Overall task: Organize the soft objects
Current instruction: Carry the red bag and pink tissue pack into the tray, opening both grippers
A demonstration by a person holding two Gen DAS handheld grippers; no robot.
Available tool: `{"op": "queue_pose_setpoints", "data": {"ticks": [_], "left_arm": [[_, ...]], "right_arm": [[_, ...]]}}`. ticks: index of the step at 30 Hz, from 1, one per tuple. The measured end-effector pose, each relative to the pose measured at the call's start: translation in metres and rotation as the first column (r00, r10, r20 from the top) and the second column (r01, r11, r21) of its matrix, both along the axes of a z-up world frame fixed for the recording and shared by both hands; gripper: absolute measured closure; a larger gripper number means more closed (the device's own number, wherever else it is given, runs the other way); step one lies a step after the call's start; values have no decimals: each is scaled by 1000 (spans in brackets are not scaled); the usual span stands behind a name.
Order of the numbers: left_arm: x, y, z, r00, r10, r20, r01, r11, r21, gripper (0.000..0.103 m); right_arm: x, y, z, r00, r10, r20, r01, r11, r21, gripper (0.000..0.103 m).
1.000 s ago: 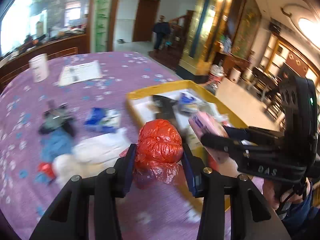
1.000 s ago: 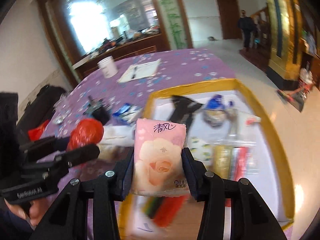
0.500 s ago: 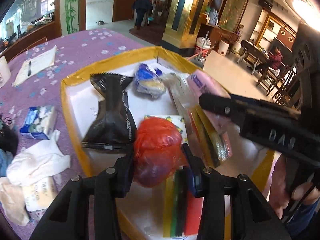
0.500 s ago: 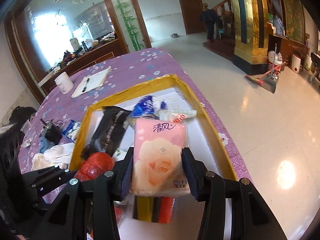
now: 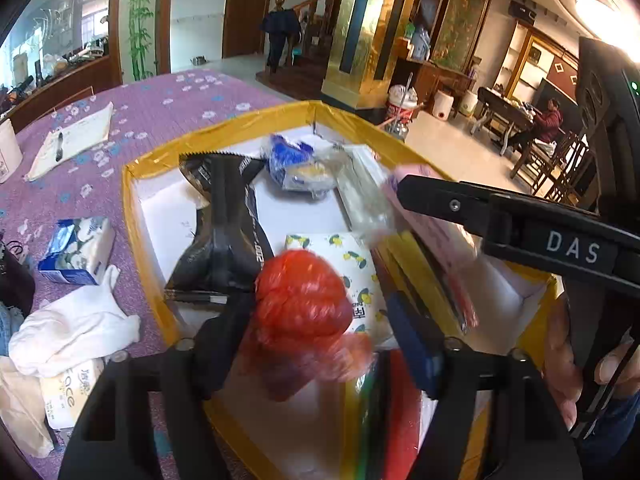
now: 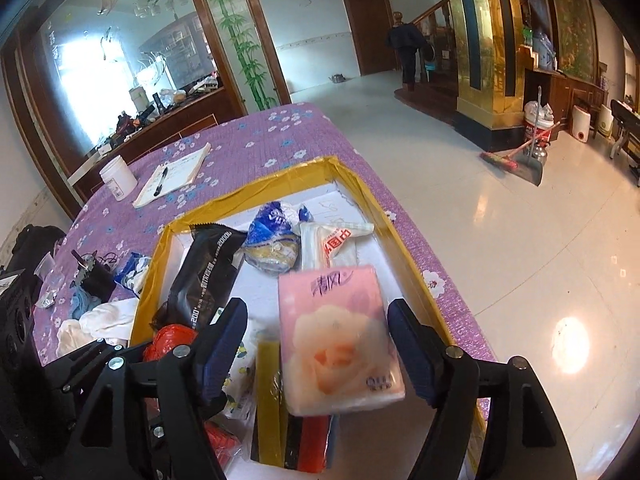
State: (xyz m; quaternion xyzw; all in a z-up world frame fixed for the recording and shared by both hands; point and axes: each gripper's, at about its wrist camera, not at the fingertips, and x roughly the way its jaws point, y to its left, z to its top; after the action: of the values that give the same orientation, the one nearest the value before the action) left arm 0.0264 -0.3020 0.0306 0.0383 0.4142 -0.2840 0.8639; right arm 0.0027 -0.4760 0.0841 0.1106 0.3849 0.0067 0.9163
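- The step in hand looks like the drop into the yellow-taped white cardboard box (image 6: 376, 204); both grippers are hanging over it with their jaws spread wide
- The right gripper (image 6: 316, 340) is standing open around the pink rose-printed tissue pack (image 6: 340, 340), neither pad touching it; the pack looks blurred, probably falling or just landing on the yellow and red flat packets (image 6: 272, 396) at 6 o'clock in the box
- The left gripper (image 5: 320, 332) is likewise gaping around the crumpled red plastic bag (image 5: 300, 300); whether the bag is brushing the left pad I cannot tell
- Next move, I judge: lifting both grippers straight up clear of the rim, then heading to 9 o'clock for the white cloth (image 5: 76, 324) and blue-and-white tissue pack (image 5: 78, 250) on the purple floral tablecloth (image 5: 168, 100)
- Room: the box is crowding up; the black foil pouch (image 5: 224, 224) is filling 10 o'clock; the table edge is running close along 3 o'clock, so the exit should be favouring the left; the two grippers are near each other
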Motion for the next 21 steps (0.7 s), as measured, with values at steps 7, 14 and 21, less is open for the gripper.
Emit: {"op": "queue_pose_setpoints", "data": {"ticks": [7,14,21], "left_arm": [[-6,10,19,994,46,104,-41,998,-50,12],[-18,7,29,975,71,209,-66,997,-28,7],[-22,11,33,963,100,252,-96,995,-26,6]], "right_arm": [[-16,4,23,995,-15,96,18,1000,-25,15],[-22,0,24,995,-30,90,30,1000,6,14],[-37,-1,32,988,-46,149,48,999,-6,14]]}}
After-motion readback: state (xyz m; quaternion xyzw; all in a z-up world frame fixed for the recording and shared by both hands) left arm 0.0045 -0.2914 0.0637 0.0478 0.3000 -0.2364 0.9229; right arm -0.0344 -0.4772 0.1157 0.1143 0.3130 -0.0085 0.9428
